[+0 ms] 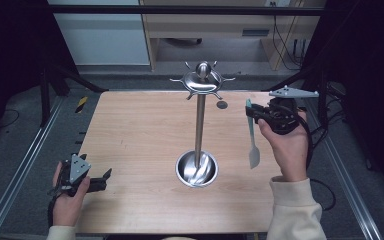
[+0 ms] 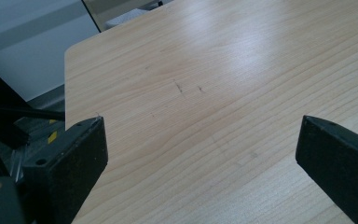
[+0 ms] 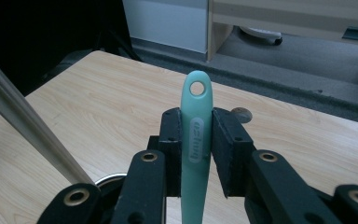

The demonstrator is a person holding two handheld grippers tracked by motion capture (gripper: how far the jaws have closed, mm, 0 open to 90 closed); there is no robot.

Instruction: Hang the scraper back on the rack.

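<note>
A steel utensil stand (image 1: 199, 120) rises from a round bowl-shaped base (image 1: 196, 169) at the table's middle, with a hooked crown (image 1: 202, 80) on top. My right gripper (image 1: 254, 113) is shut on the mint-green handle of a spatula (image 1: 252, 135), held to the right of the stand, its pale blade hanging down. In the right gripper view the handle (image 3: 196, 140), with its hanging hole, stands upright between the jaws, and the stand's pole (image 3: 25, 126) slants at the left. My left gripper (image 1: 104, 178) rests open near the table's front left edge, nothing between its fingers (image 2: 70, 158).
The wooden table (image 1: 140, 135) has a small dark round mark (image 1: 222, 105) behind the stand. Black frame rails run along both sides. A wooden desk and cables stand beyond the far edge.
</note>
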